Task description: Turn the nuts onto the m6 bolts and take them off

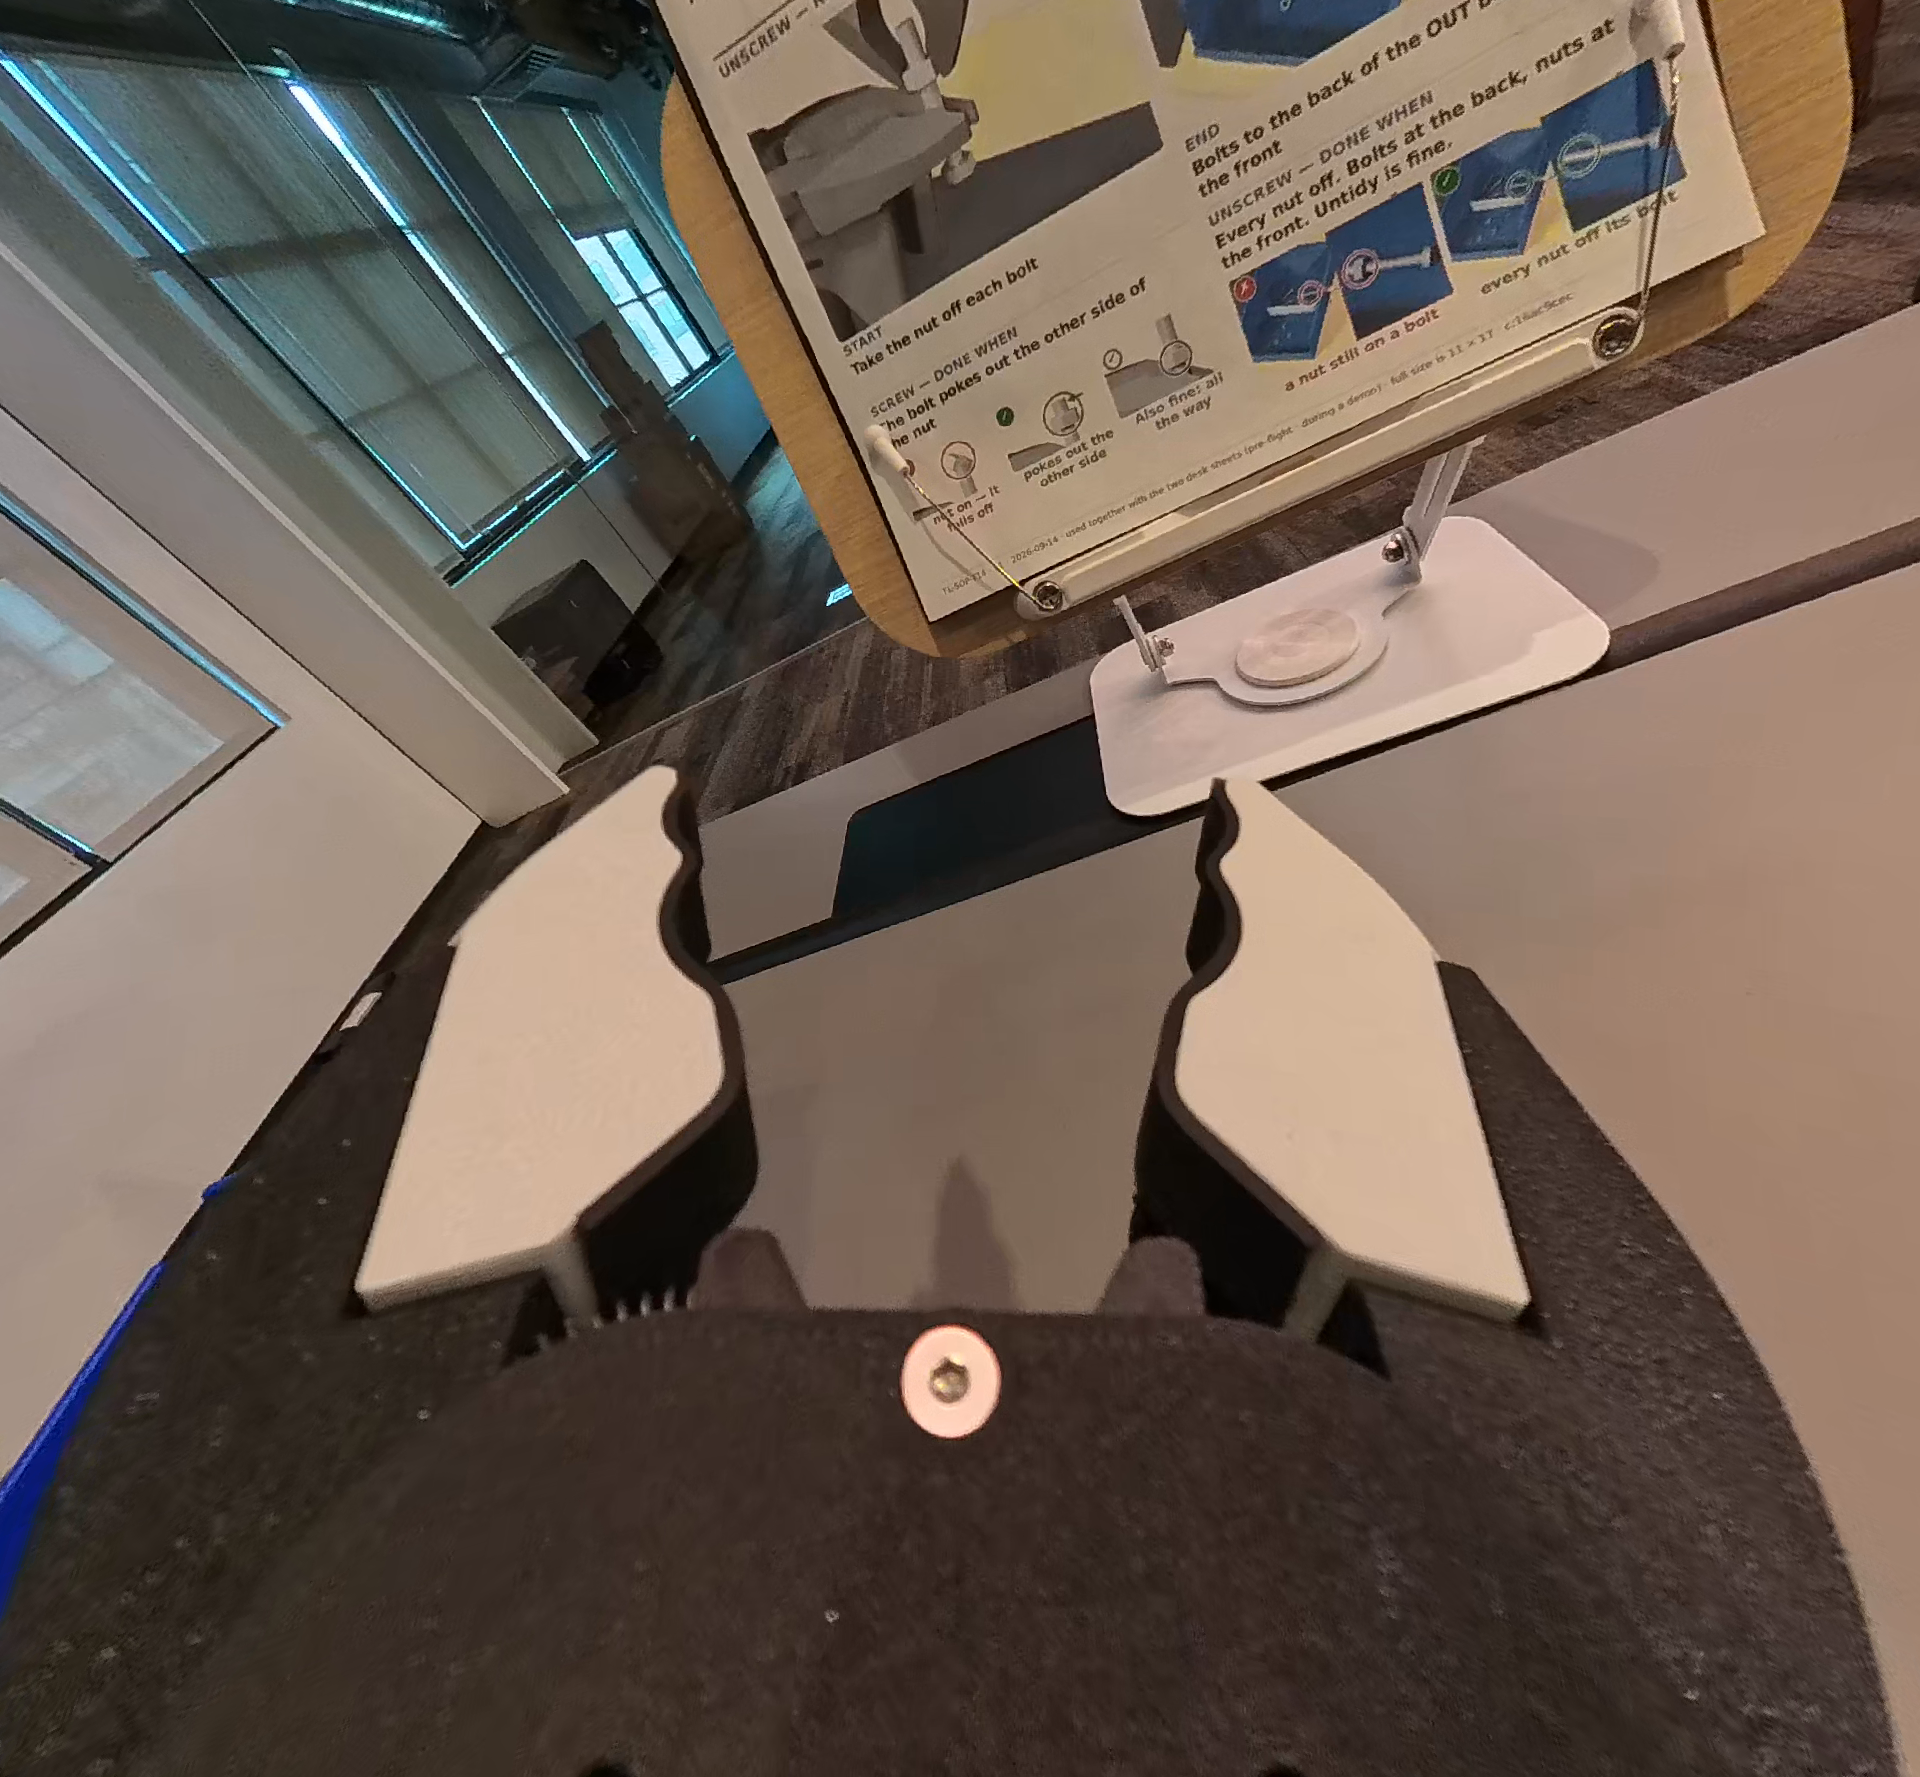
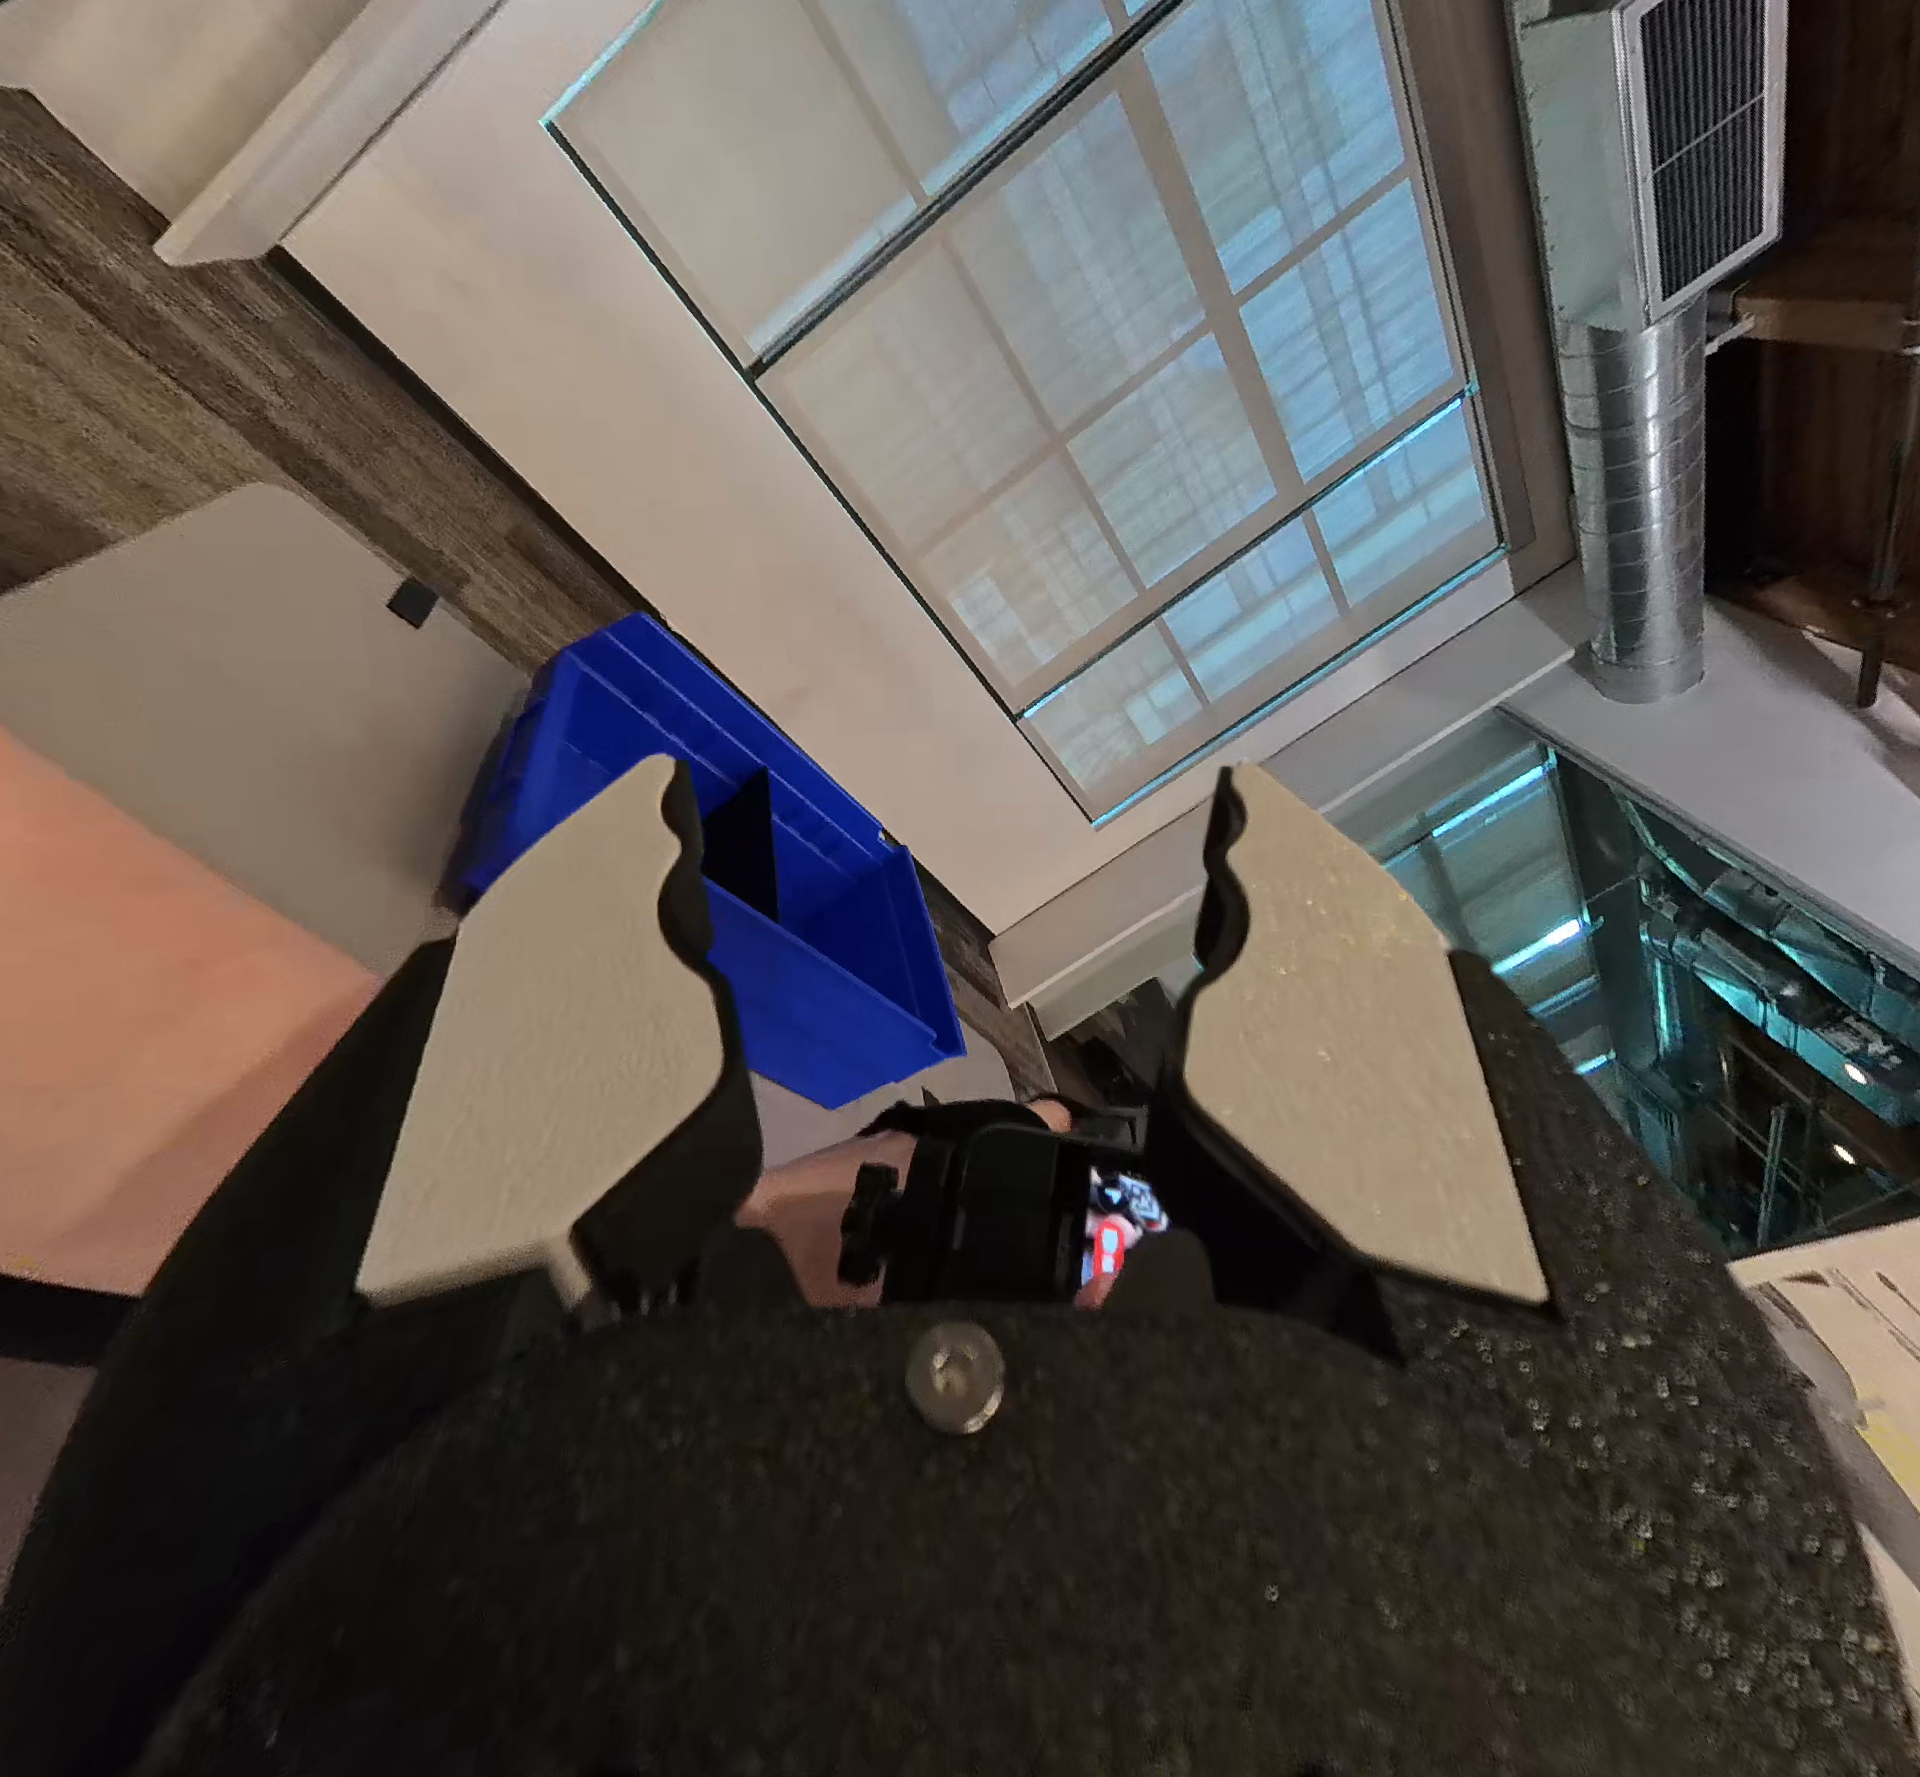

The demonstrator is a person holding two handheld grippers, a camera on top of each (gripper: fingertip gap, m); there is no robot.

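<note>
The left gripper [image 1: 951,854] hangs over the pale grey tabletop [image 1: 1558,1000] with its white, black-edged jaws wide apart and nothing between them; straight beyond its tips lies a dark blue flat mat [image 1: 935,854], and a little past that to the right sits the white metal base [image 1: 1351,688] of a wooden document stand carrying a printed instruction sheet [image 1: 1143,221]. No nut or bolt shows anywhere near this gripper. Further right, the right gripper [image 2: 951,844] is rolled hard over and tipped upward, so it looks mostly at the big gridded window [image 2: 1091,325] and the silver duct; its jaws are likewise spread and empty. Relative to the stand, the bright blue plastic bin [image 2: 810,948] with a dark divider lies off to the other side, just past the right gripper's left finger, its long axis running diagonally away. The nuts and bolts presumably sit inside it, though I cannot see them, so the right gripper looks the nearer one and would need to level out and swing left toward the bin
</note>
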